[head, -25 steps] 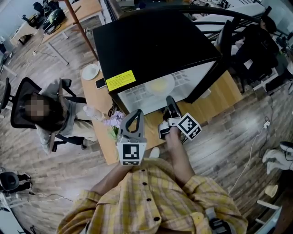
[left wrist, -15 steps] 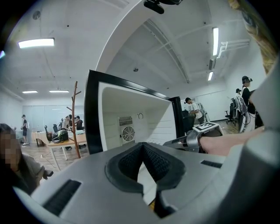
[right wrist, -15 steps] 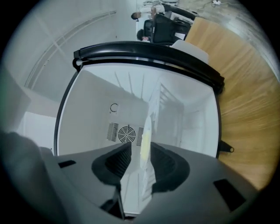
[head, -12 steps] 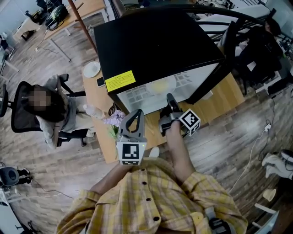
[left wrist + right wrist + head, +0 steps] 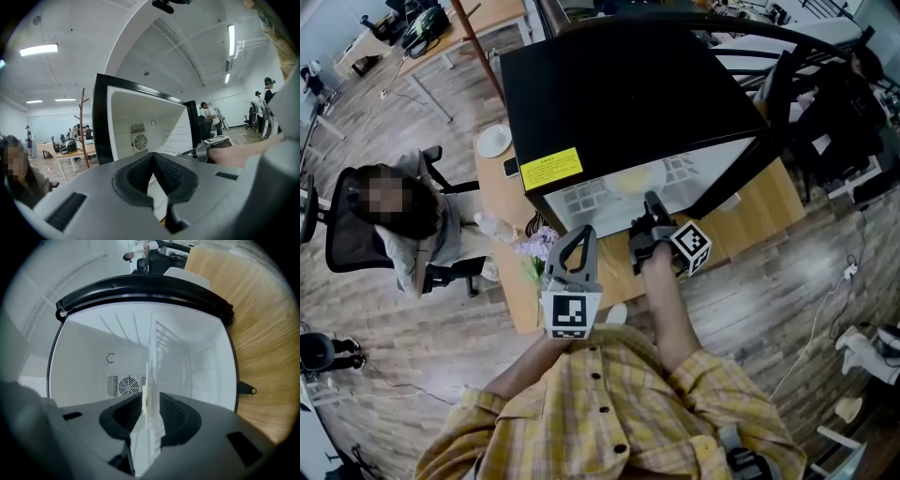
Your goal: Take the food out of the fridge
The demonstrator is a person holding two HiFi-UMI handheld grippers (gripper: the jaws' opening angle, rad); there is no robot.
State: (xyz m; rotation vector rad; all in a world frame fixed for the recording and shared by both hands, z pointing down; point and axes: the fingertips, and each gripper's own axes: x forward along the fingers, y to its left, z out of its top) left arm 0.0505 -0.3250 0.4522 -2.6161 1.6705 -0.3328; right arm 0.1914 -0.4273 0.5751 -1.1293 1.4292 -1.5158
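Note:
The black fridge point(image 5: 619, 89) stands on a wooden table point(image 5: 755, 211) with its door point(image 5: 741, 155) swung open to the right. Inside lies a white plate point(image 5: 630, 176) with pale yellow food. My right gripper point(image 5: 649, 202) reaches into the opening, rolled onto its side. In the right gripper view the plate point(image 5: 151, 380) is edge-on between the jaws of that gripper point(image 5: 151, 401), which are closing, with a sliver of gap on one side. The fridge's white back wall and fan grille point(image 5: 124, 385) lie beyond. My left gripper point(image 5: 577, 236) hangs back before the fridge; in its own view this gripper point(image 5: 152, 159) is shut on nothing.
A person sits in an office chair point(image 5: 356, 234) left of the table. On the table's left part are pale flowers point(image 5: 534, 246), a white dish point(image 5: 495, 141) and a phone point(image 5: 508, 167). Cables point(image 5: 825, 291) trail over the wood floor at the right.
My right gripper has rolled about its own axis and sunk a little at the fridge's mouth. The left gripper has stayed where it was.

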